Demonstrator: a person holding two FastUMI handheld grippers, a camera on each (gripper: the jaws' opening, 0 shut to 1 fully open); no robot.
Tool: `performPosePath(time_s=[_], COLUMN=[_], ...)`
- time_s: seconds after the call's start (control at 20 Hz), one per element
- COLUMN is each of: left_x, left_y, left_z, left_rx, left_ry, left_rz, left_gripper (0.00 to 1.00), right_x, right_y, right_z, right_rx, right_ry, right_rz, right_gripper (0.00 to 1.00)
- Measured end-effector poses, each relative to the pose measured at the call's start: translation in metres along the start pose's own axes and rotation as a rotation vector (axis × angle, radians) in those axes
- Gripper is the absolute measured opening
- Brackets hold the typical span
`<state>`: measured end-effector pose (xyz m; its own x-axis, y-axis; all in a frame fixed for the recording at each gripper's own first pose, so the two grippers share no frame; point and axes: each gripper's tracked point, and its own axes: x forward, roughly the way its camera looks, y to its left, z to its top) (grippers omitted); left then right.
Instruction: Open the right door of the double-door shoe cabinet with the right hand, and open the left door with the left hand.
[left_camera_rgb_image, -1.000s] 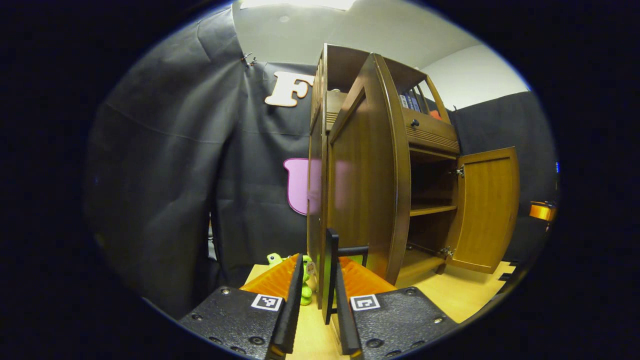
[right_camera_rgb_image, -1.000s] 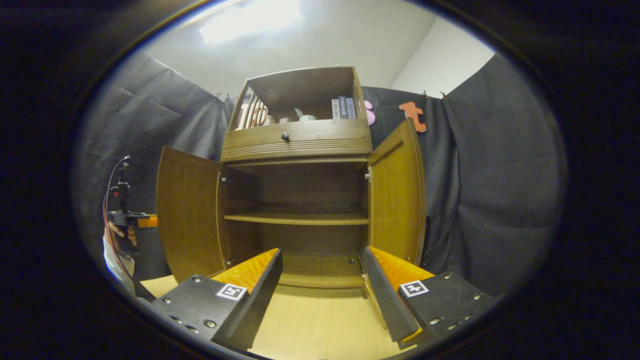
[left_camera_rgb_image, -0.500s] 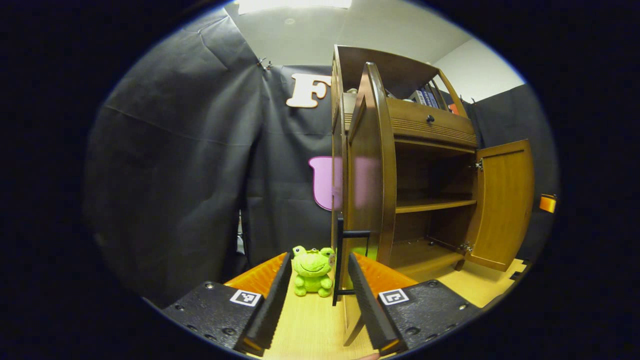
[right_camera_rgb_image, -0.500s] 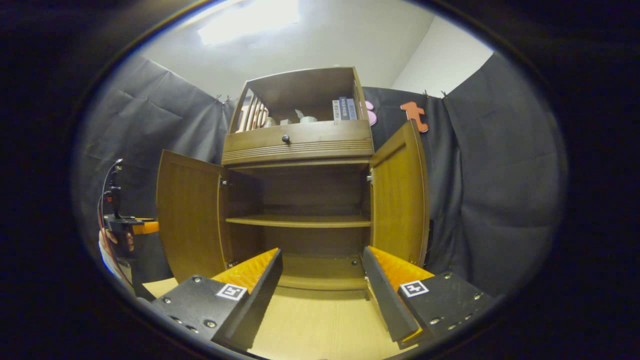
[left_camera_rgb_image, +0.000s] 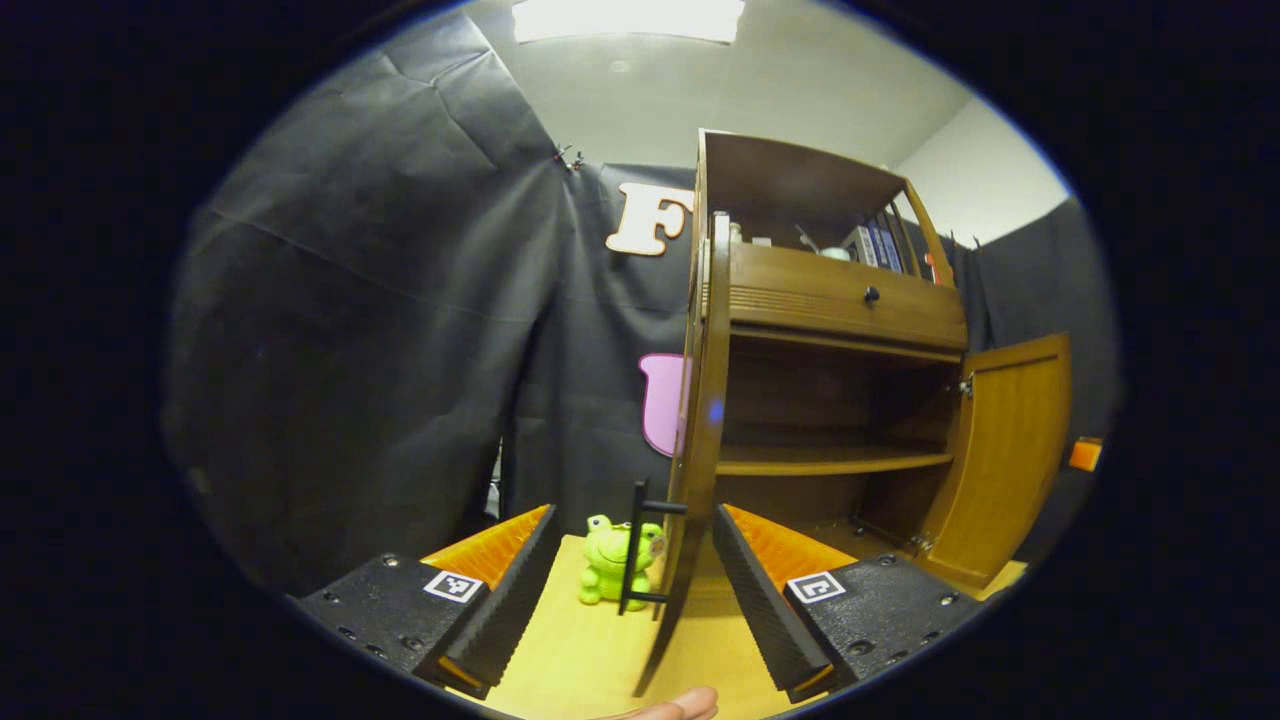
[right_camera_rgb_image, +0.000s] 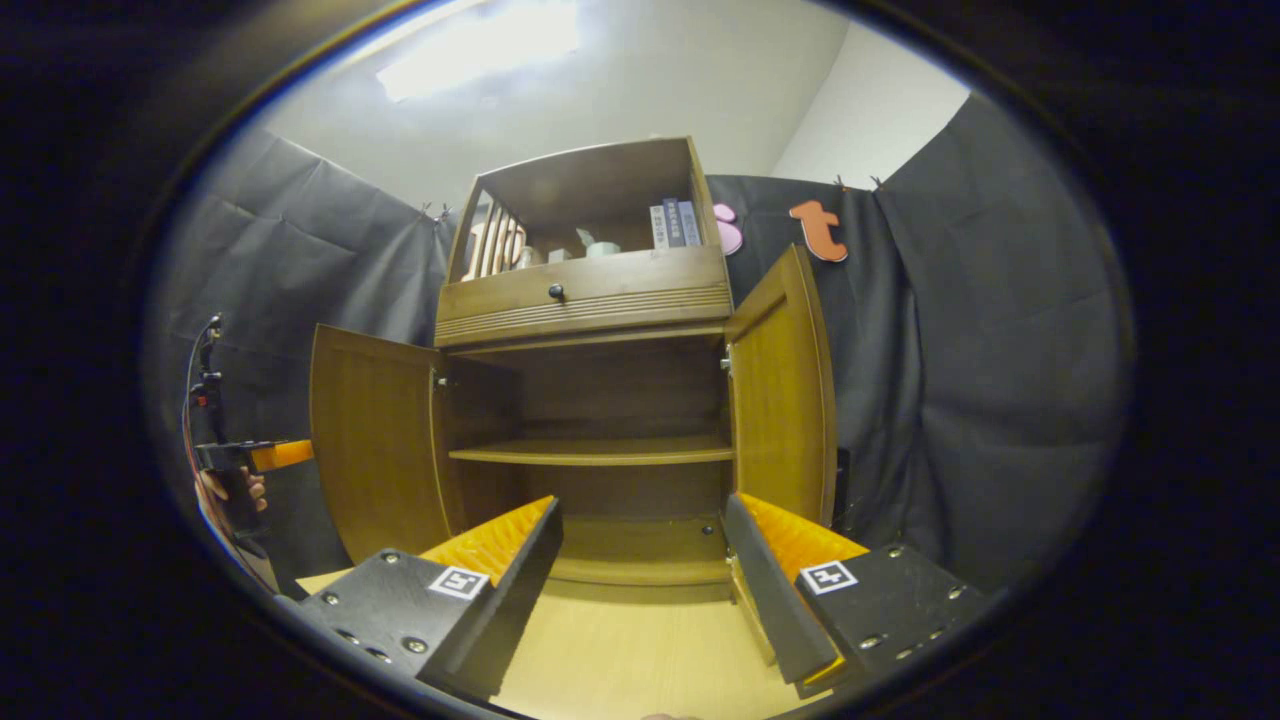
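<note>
The brown shoe cabinet (right_camera_rgb_image: 590, 300) stands with both lower doors swung wide. In the right gripper view the left door (right_camera_rgb_image: 375, 440) and the right door (right_camera_rgb_image: 785, 400) flank bare shelves. My right gripper (right_camera_rgb_image: 642, 505) is open in front of the cabinet, holding nothing. In the left gripper view the left door (left_camera_rgb_image: 700, 420) shows edge-on, its black handle (left_camera_rgb_image: 640, 545) lying between the spread fingers of my left gripper (left_camera_rgb_image: 632, 520) without touching them. The right door (left_camera_rgb_image: 1010, 450) hangs open farther right. A hand holds the left gripper (right_camera_rgb_image: 245, 460) far off beside the left door.
A green frog toy (left_camera_rgb_image: 610, 560) sits on the light wooden floor (right_camera_rgb_image: 620, 660) just left of the left door. Books (right_camera_rgb_image: 672, 222) and small items fill the top shelf above a drawer with a dark knob (right_camera_rgb_image: 555, 292). Black cloth walls close in on both sides.
My left gripper, shut on the left door's handle one second ago, has opened and drawn back from it. The right gripper has barely moved and stays open.
</note>
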<state>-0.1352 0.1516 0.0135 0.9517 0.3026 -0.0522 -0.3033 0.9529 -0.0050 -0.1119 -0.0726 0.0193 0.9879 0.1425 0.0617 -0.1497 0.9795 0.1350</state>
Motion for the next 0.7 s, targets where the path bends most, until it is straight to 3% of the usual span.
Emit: performPosePath(time_s=[0.35, 0.45, 0.5, 0.55, 0.7], left_x=[-0.007, -0.008, -0.011, -0.011, -0.007], left_y=[-0.074, -0.113, -0.132, -0.144, -0.173], left_z=[0.005, 0.009, 0.007, 0.006, 0.002], left_rx=[0.087, 0.088, 0.089, 0.086, 0.068], left_ry=[0.012, -0.005, -0.005, -0.004, 0.01], left_rz=[-0.007, -0.072, -0.102, -0.12, -0.131], left_gripper=[0.92, 0.96, 0.92, 0.95, 0.92], right_x=[-0.006, -0.006, -0.006, -0.006, -0.007], right_y=[-0.004, 0.0, 0.001, 0.003, 0.01], right_z=[0.012, 0.014, 0.015, 0.018, 0.024], right_rx=[0.008, 0.01, 0.01, 0.008, 0.009], right_ry=[-0.017, -0.02, -0.021, -0.025, -0.038], right_rz=[-0.008, -0.006, -0.004, -0.004, 0.002], right_gripper=[0.97, 0.97, 0.97, 0.98, 0.98])
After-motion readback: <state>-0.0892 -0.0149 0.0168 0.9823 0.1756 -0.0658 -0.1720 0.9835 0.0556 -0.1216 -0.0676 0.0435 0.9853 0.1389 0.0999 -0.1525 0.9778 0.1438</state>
